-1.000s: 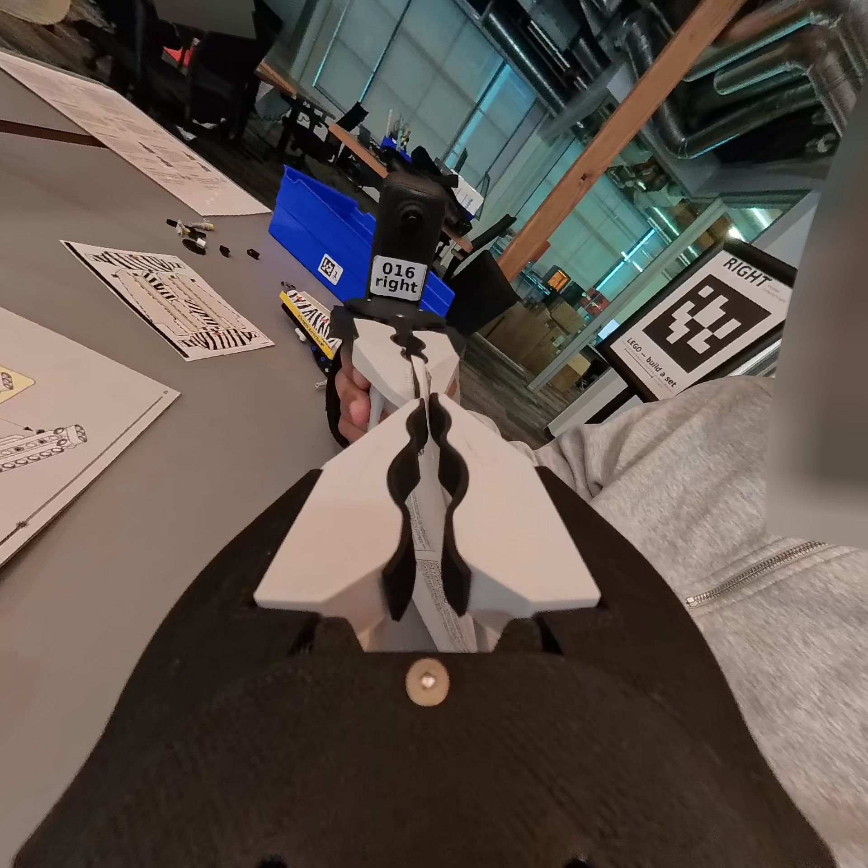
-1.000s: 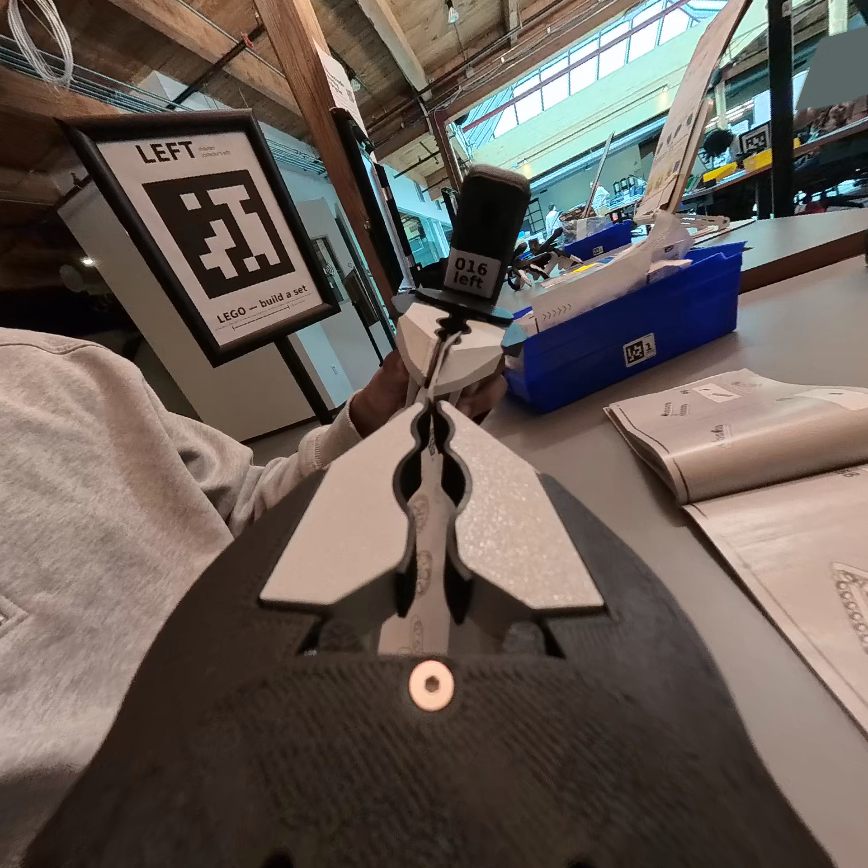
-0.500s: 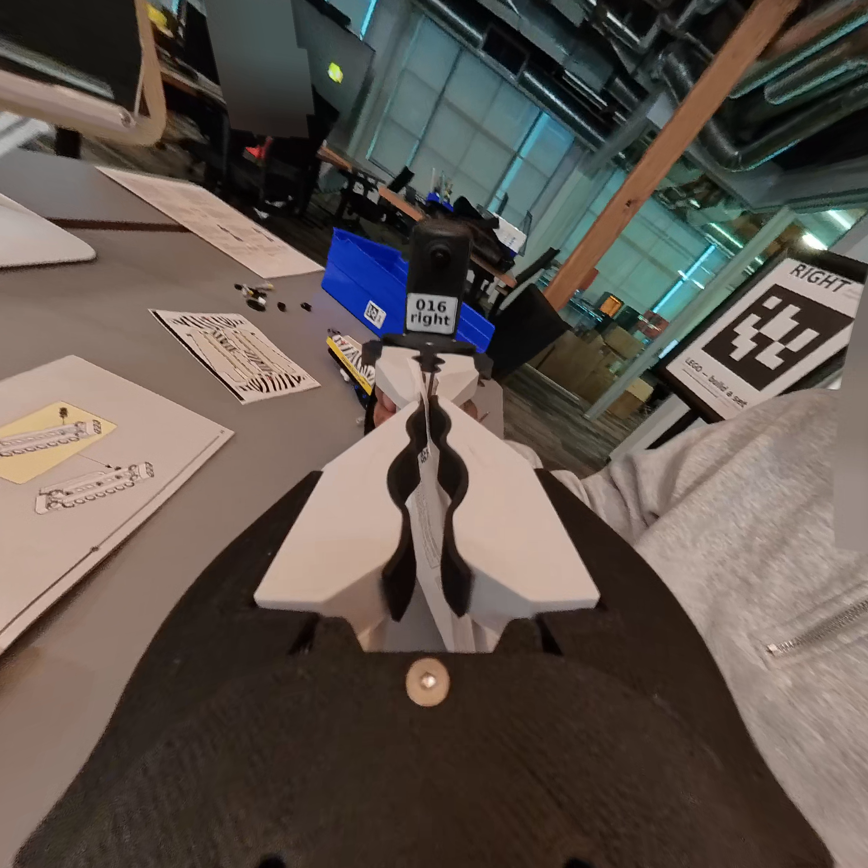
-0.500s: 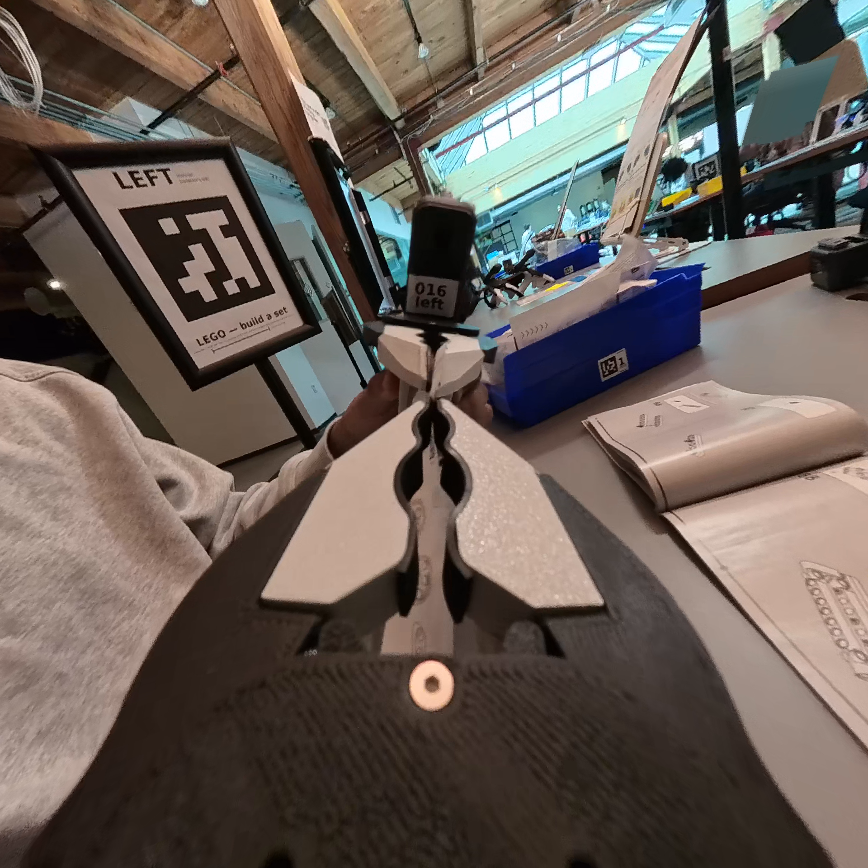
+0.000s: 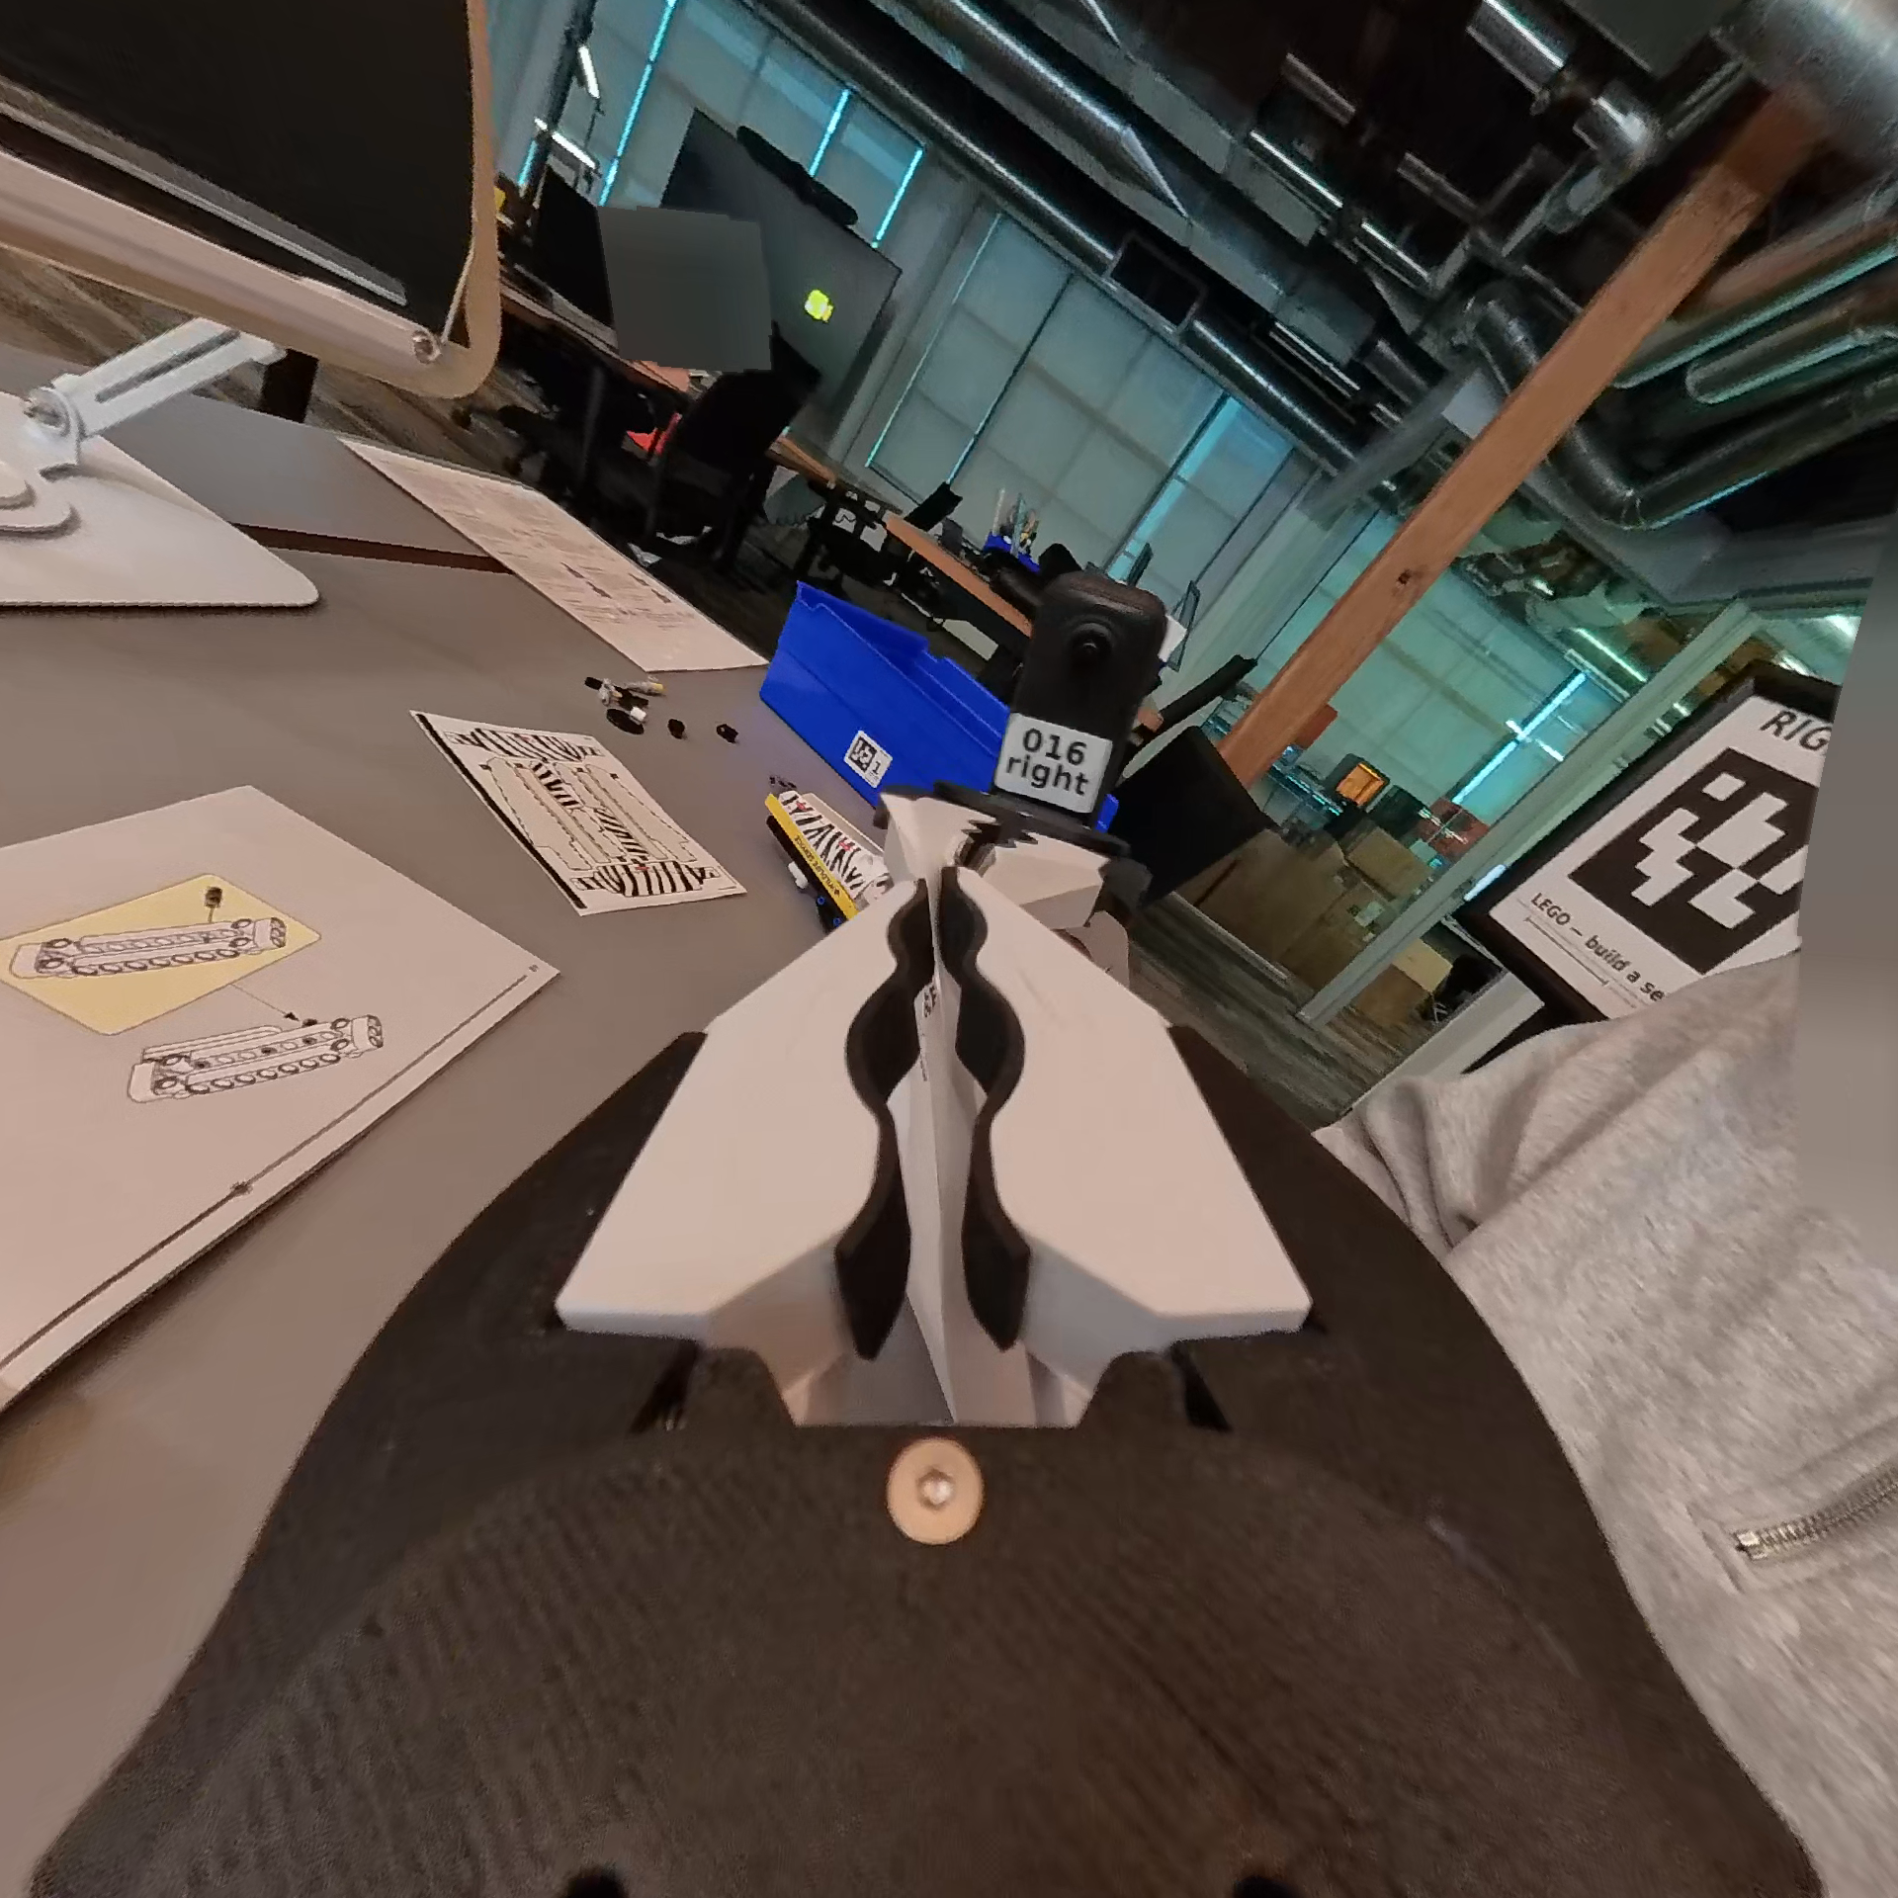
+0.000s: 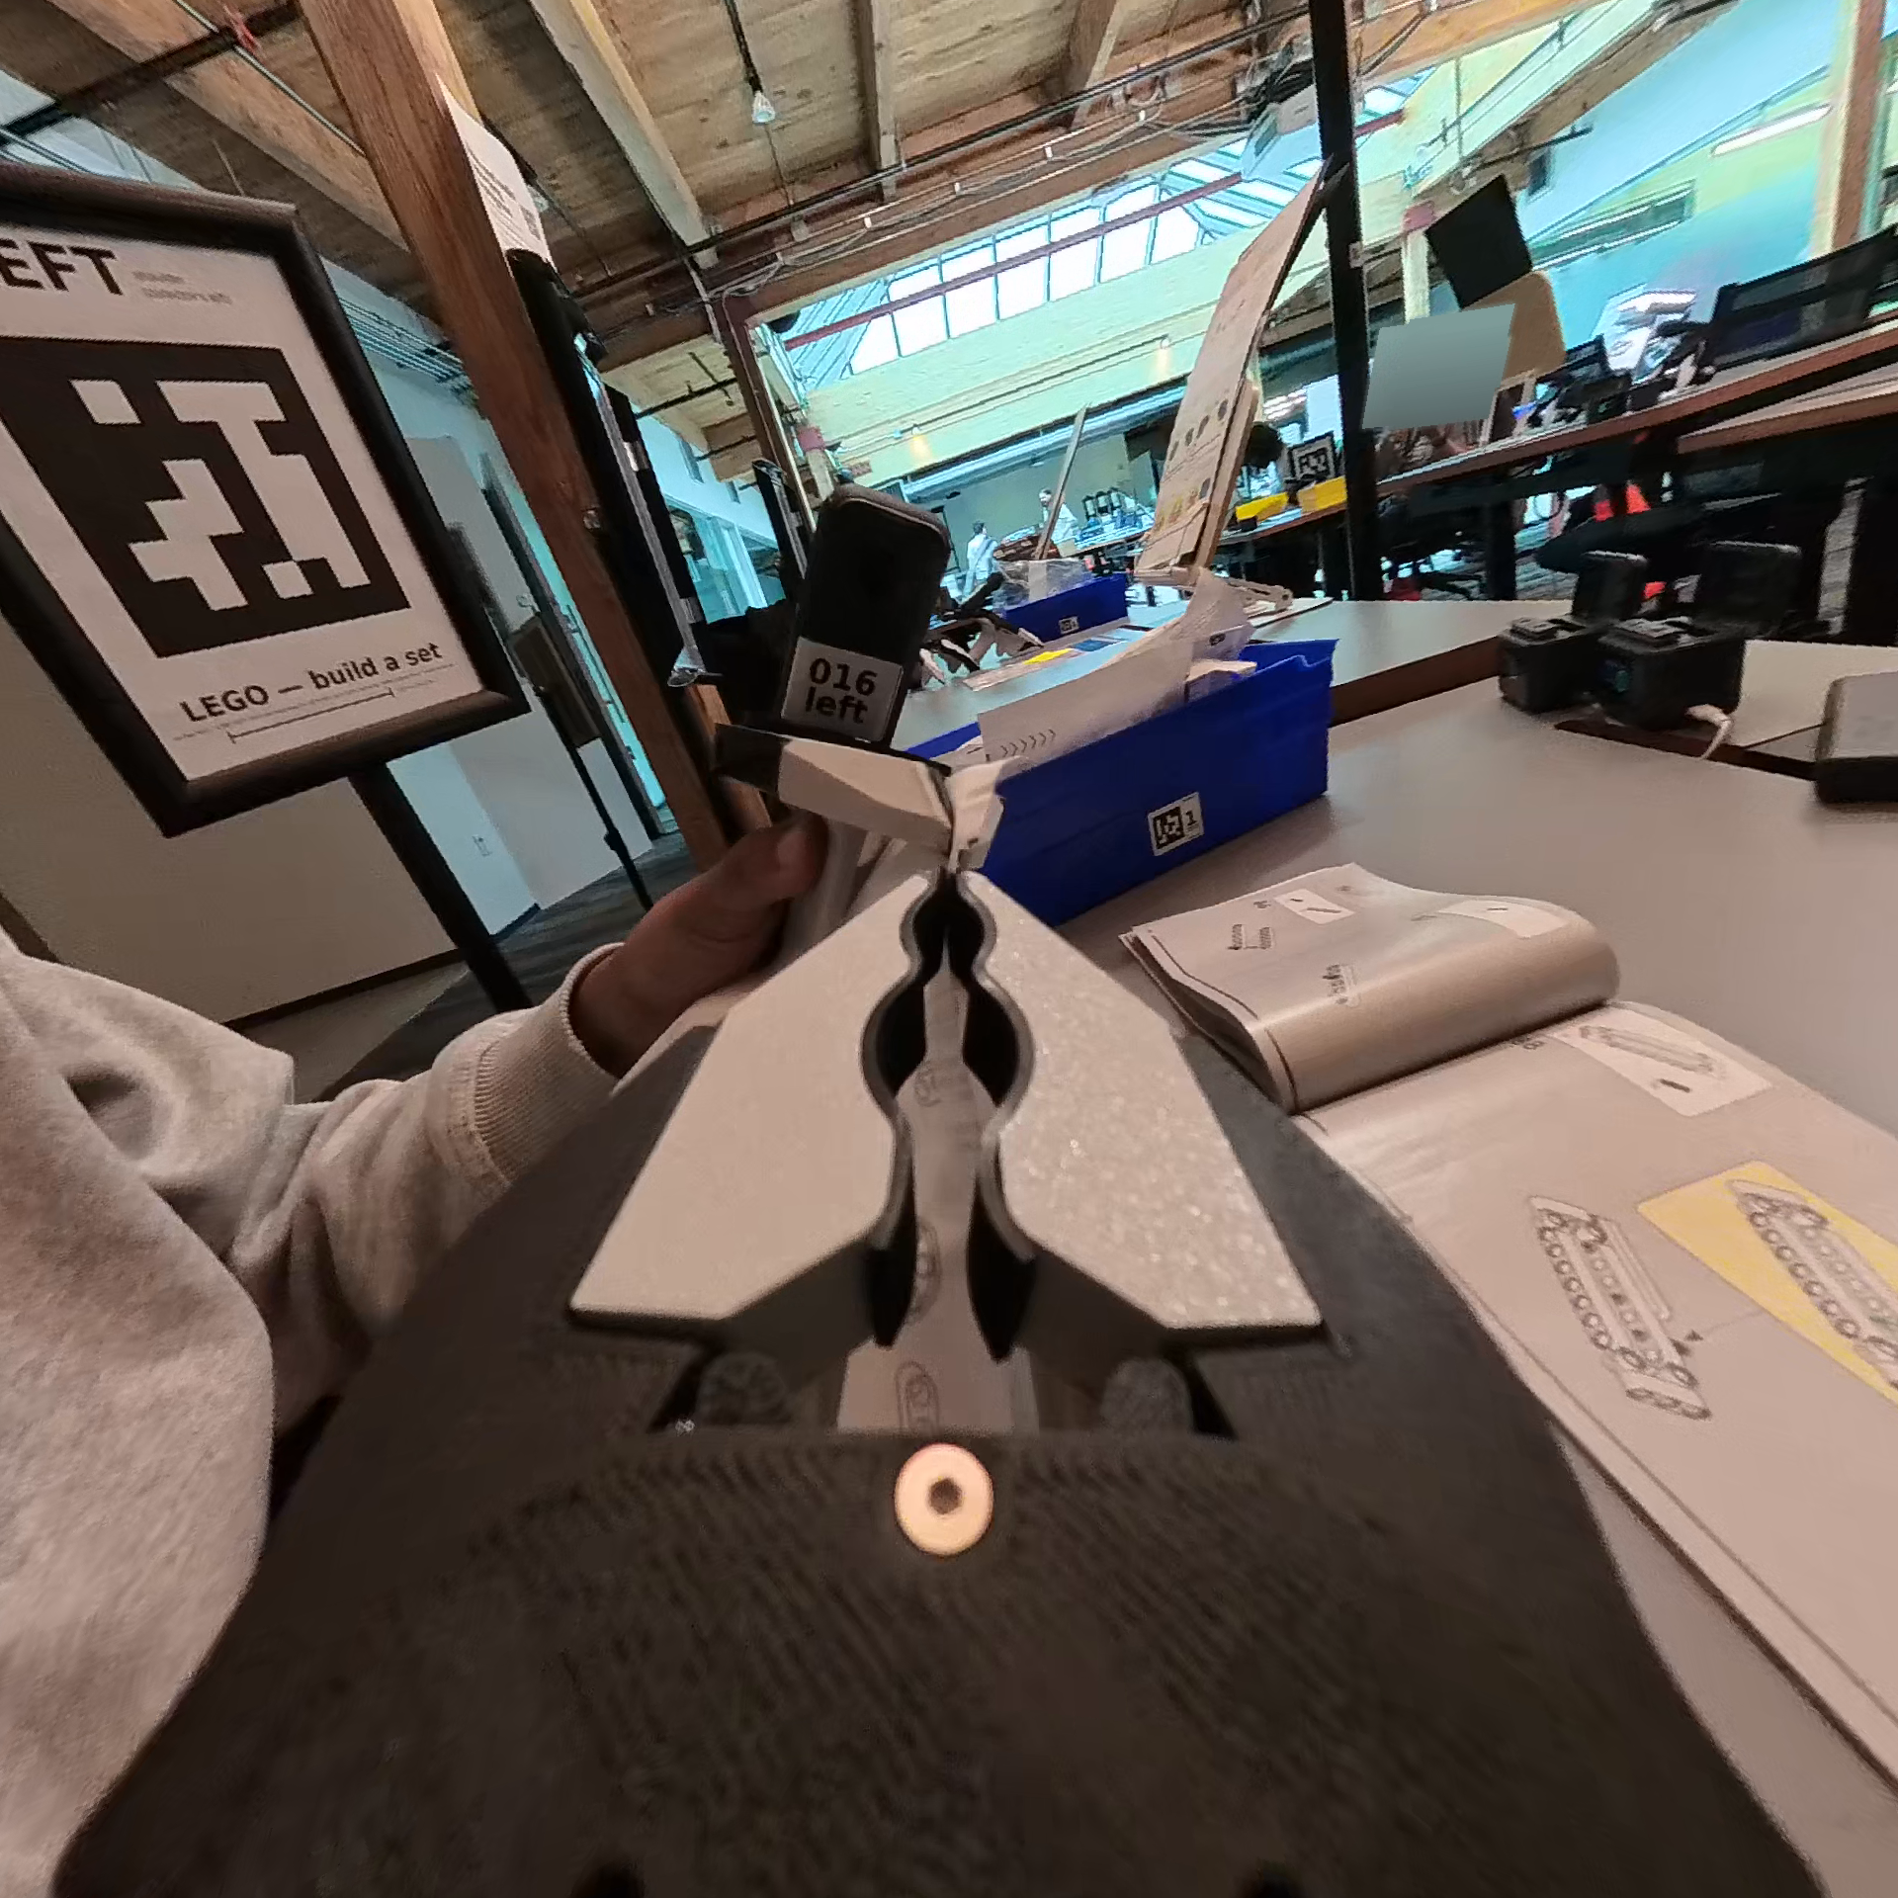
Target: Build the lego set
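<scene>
left gripper (image 5: 933, 904) clamps thin white bag (image 5: 937, 1150) | right gripper (image 6: 950, 899) clamps same bag

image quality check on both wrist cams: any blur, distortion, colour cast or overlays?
Left wrist view: strong fisheye bending of the wooden beam, teal cast on the windows, slight softness on the left claw, grey overlay patches upper centre and at the right edge. Right wrist view: same fisheye bowing, warmer ceiling light, blown-out skylights, instruction booklet sharp, grey sleeve soft, one overlay patch upper right.
</scene>
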